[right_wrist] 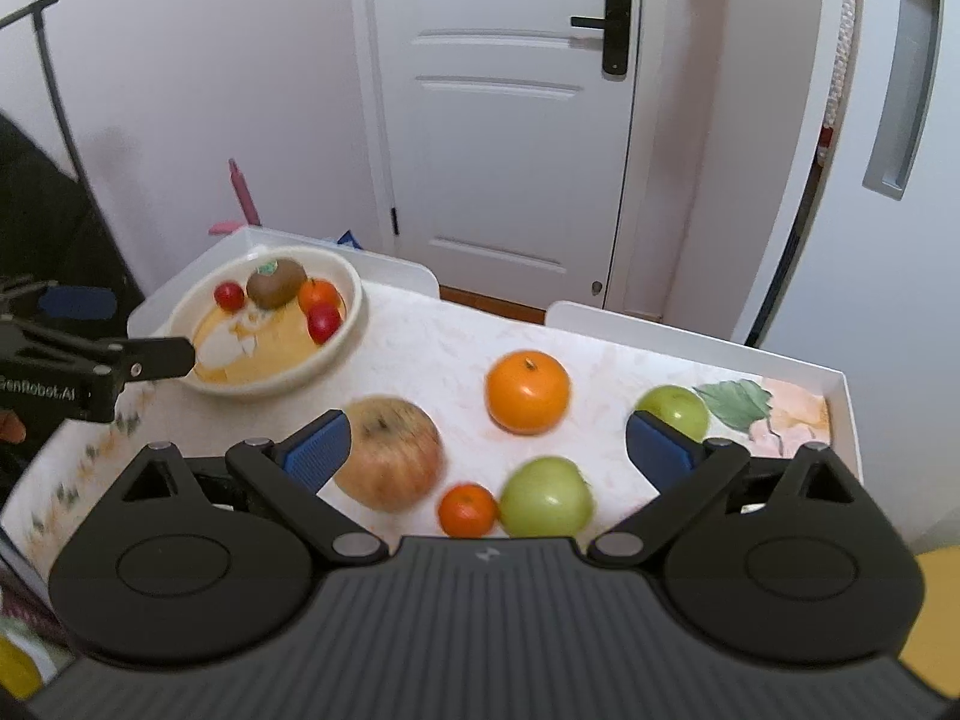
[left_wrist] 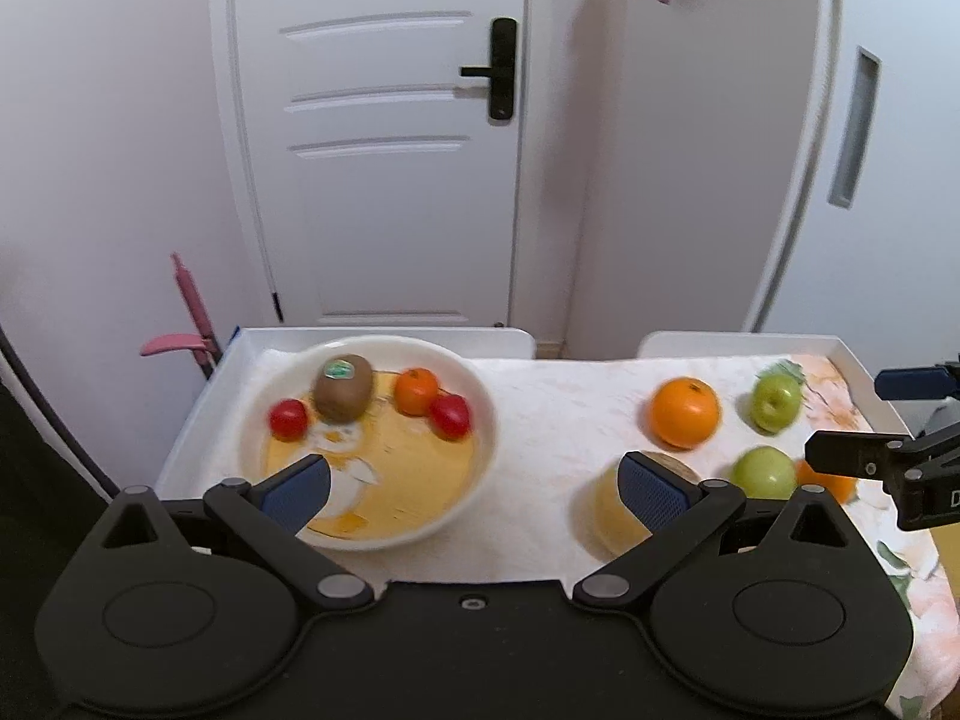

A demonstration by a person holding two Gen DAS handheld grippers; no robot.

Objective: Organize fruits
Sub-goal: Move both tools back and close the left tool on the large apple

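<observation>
A white panelled door (left_wrist: 384, 138) stands shut beyond the far edge of the surface (left_wrist: 540, 408), with a black lever handle and lock plate (left_wrist: 501, 69) on its right side. A pink long-handled item (left_wrist: 192, 324) leans on the wall at far left. At right, a white cabinet front carries a recessed grey handle (left_wrist: 855, 126).

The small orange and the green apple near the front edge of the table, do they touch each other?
Cannot tell. In the right wrist view the small orange and the green apple sit edge to edge, but blur hides any gap. The left wrist view overlaps them.
</observation>
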